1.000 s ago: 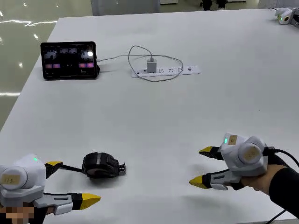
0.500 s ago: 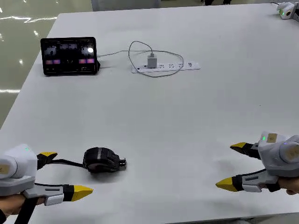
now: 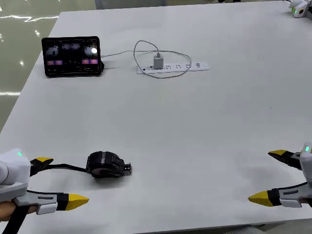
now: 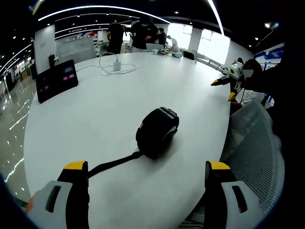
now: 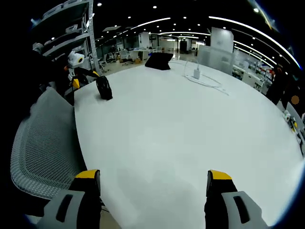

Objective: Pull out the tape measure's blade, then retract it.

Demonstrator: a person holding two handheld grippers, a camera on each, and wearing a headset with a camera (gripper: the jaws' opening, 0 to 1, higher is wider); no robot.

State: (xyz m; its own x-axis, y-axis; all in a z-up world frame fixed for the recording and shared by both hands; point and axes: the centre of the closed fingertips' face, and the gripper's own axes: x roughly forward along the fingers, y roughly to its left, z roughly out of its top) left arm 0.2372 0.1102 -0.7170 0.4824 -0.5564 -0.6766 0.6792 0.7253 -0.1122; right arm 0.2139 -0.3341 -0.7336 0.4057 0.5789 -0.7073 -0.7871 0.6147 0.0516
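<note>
**Head view, left to right**

- The left gripper [image 3: 61,179] occupies the lower left of the frame, low over the white surface [image 3: 204,122]. Its yellow-tipped jaws are spread wide and hold nothing.
- A black strap [image 3: 63,167] lies flat on the surface. It runs from just beside the upper jaw tip rightward to the tape measure. Contact between strap and jaw cannot be confirmed.
- A tablet [image 3: 72,56] with a lit screen stands in the upper left of the frame.
- The tape measure [image 3: 105,164] is a black case resting on the surface at lower left, just right of the left gripper and outside the gap of its jaws. A small tab sits at the right end of the case.
- A white power strip [image 3: 173,68] lies at upper centre. A charger [image 3: 158,62] is plugged into it, and a looped cable runs to the tablet.
- The right gripper [image 3: 266,176] is at the lower right edge of the frame, well apart from the tape measure. Its jaws are spread wide and hold nothing.

**Left gripper view**

- The tape measure lies at centre frame, ahead of the jaw tips.
- The strap trails toward the left-hand jaw.

**Right gripper view**

- The tape measure appears small at upper left, near the surface edge.
- A mesh chair [image 5: 43,143] occupies the left of the frame.
</note>
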